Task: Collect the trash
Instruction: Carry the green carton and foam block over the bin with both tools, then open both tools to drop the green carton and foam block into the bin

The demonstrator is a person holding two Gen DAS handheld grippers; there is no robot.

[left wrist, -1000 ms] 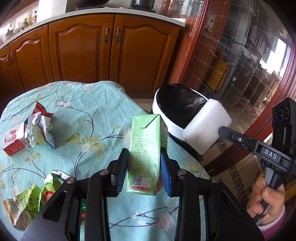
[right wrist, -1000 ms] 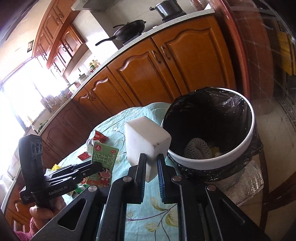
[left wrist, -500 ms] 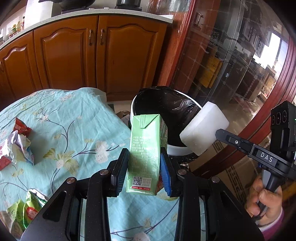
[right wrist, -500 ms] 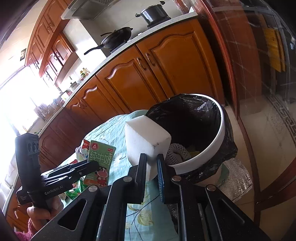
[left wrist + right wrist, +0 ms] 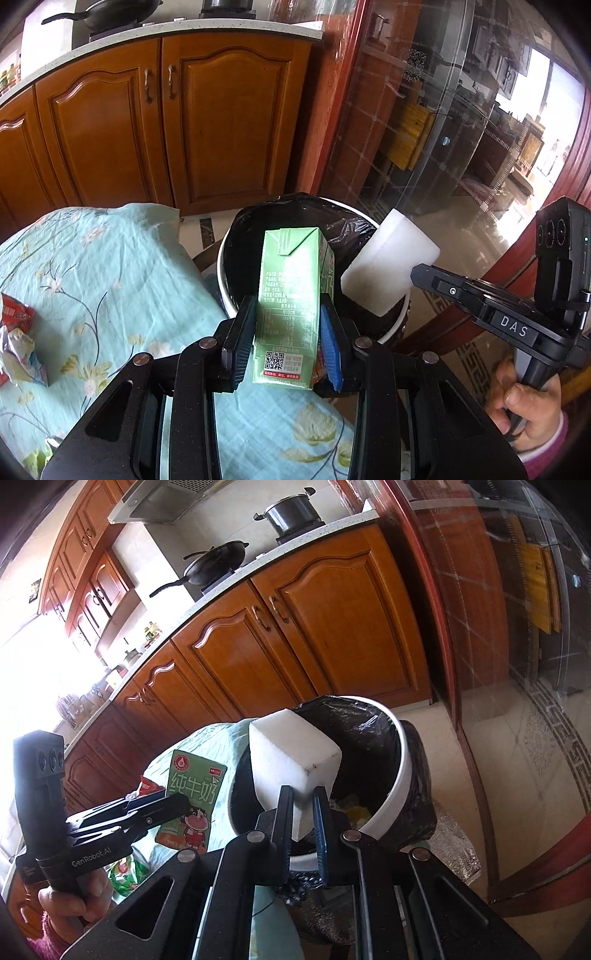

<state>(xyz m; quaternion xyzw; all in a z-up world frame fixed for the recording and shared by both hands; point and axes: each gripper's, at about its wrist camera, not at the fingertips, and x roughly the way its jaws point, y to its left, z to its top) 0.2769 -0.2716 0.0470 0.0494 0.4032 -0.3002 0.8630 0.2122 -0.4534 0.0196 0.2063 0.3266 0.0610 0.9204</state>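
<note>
The left gripper (image 5: 288, 341) is clamping a green rectangular milk carton (image 5: 291, 310), and the right gripper (image 5: 303, 829) a white foam block (image 5: 291, 766). Both are hanging over the white black-lined bin (image 5: 397, 775), unreleased; crumpled wrappers (image 5: 18, 343) are lying uncollected on the floral tablecloth (image 5: 110, 280).

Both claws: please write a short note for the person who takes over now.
Left claw: shut on the green milk carton, held at the near rim of the trash bin.
Right claw: shut on the white foam block, held over the bin's opening.
Done: some trash lies inside the bin.
Left: release both; crumpled wrappers remain on the tablecloth.
</note>
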